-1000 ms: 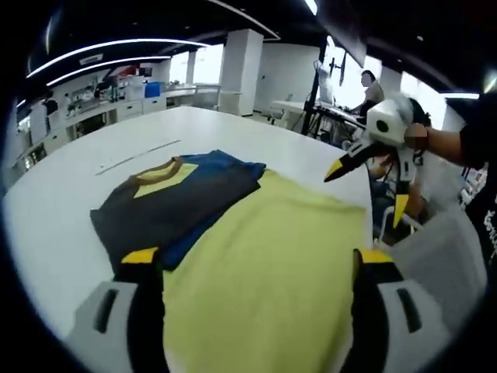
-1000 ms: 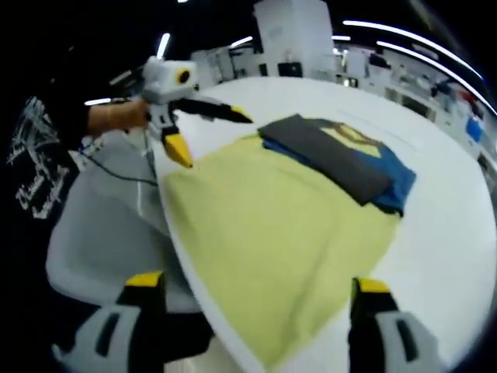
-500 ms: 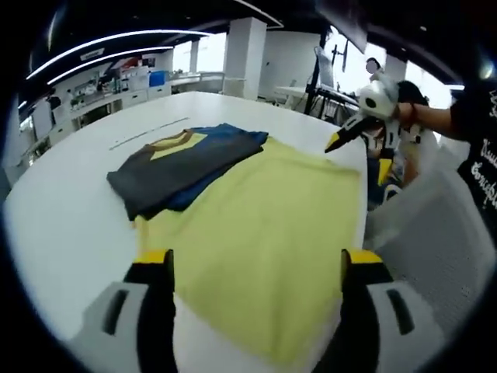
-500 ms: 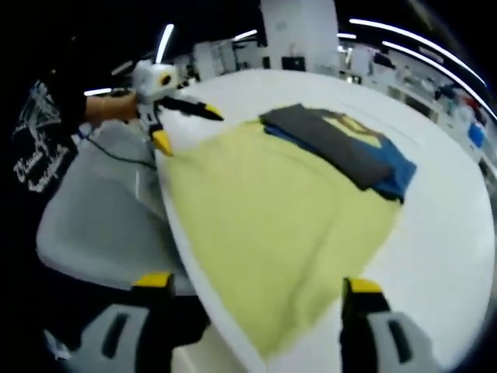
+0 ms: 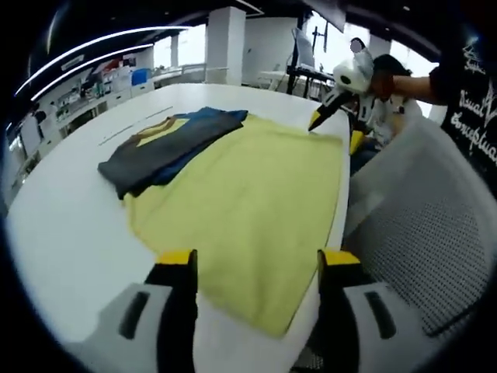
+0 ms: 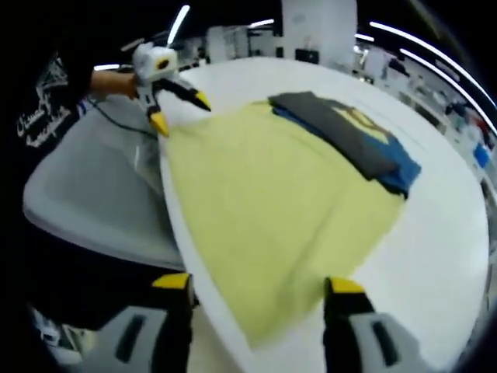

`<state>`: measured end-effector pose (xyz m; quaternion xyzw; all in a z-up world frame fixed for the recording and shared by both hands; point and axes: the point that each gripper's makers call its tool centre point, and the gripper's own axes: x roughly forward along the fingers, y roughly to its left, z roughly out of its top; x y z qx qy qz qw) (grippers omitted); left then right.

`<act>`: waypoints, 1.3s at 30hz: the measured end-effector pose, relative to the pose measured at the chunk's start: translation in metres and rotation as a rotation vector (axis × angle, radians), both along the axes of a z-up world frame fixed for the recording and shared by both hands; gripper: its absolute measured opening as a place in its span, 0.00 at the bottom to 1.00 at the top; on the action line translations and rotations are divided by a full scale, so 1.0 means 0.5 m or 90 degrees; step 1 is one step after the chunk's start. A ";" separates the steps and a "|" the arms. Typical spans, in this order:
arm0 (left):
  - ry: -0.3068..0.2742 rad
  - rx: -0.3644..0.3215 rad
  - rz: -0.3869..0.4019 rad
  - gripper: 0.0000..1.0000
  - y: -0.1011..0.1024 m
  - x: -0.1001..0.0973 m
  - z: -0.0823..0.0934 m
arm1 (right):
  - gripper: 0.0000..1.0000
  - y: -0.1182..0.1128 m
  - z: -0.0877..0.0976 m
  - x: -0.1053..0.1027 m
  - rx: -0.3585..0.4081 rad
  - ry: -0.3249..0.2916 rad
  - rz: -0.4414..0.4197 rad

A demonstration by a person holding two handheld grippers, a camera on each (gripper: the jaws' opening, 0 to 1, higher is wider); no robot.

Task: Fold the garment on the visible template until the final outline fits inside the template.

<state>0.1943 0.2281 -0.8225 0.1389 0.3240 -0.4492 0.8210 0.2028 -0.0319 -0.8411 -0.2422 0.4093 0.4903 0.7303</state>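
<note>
The yellow garment (image 5: 245, 194) lies spread flat on the white table (image 5: 70, 217); in the left gripper view it takes the middle of the frame, and its lower corner reaches the table edge at the lower centre. A second, already folded garment (image 5: 167, 144) in dark grey and blue, with a yellow collar part, lies at the upper left and touches the far edge of the yellow one. I cannot make out a template outline under the cloth; perhaps the garment covers it.

The left gripper (image 5: 252, 260) has its jaws apart at the bottom of its view, near the lower corner of the cloth, and holds nothing. The right gripper (image 6: 252, 284) is also spread wide at the bottom of its view, near the other near corner, and empty. In the right gripper view the left gripper appears again at the upper left, open, close to the corner of the cloth.

My judgement of the risk: the near edge of the yellow garment lies along the table edge beside a grey chair (image 5: 419, 225), so a careless pull could slide it off. A grasp that is too deep could also drag the folded garment.

No container is in the scene.
</note>
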 end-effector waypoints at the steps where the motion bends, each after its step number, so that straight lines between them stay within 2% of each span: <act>1: 0.000 0.009 -0.002 0.54 0.003 -0.003 -0.004 | 0.63 -0.002 -0.001 -0.003 -0.001 0.000 0.001; 9: 0.004 0.060 -0.020 0.46 0.026 -0.019 -0.028 | 0.53 -0.010 -0.007 -0.010 -0.015 -0.010 0.012; 13: 0.008 0.065 -0.014 0.44 0.032 -0.021 -0.031 | 0.49 -0.012 -0.011 -0.010 -0.026 -0.022 0.025; 15: -0.002 0.083 -0.023 0.43 0.039 -0.023 -0.036 | 0.47 -0.015 -0.016 -0.011 -0.035 -0.025 0.030; 24: -0.002 0.081 -0.041 0.39 0.032 -0.036 -0.034 | 0.43 -0.018 -0.016 -0.010 -0.040 -0.028 0.033; 26: 0.004 0.089 -0.052 0.41 0.032 -0.044 -0.038 | 0.43 -0.018 -0.015 -0.010 -0.043 -0.027 0.035; 27: -0.007 0.095 -0.065 0.40 0.032 -0.045 -0.038 | 0.43 -0.018 -0.015 -0.010 -0.042 -0.027 0.035; 31: 0.002 0.093 -0.041 0.38 0.033 -0.036 -0.044 | 0.39 -0.019 -0.014 -0.004 -0.040 -0.027 0.029; 35: 0.001 0.095 -0.041 0.37 0.030 -0.033 -0.050 | 0.37 -0.020 -0.014 -0.003 -0.041 -0.028 0.031; 37: 0.000 0.091 -0.033 0.34 0.030 -0.030 -0.049 | 0.35 -0.019 -0.013 -0.001 -0.038 -0.030 0.031; 39: 0.000 0.090 -0.034 0.25 0.029 -0.030 -0.049 | 0.33 -0.018 -0.013 0.001 -0.030 -0.034 0.027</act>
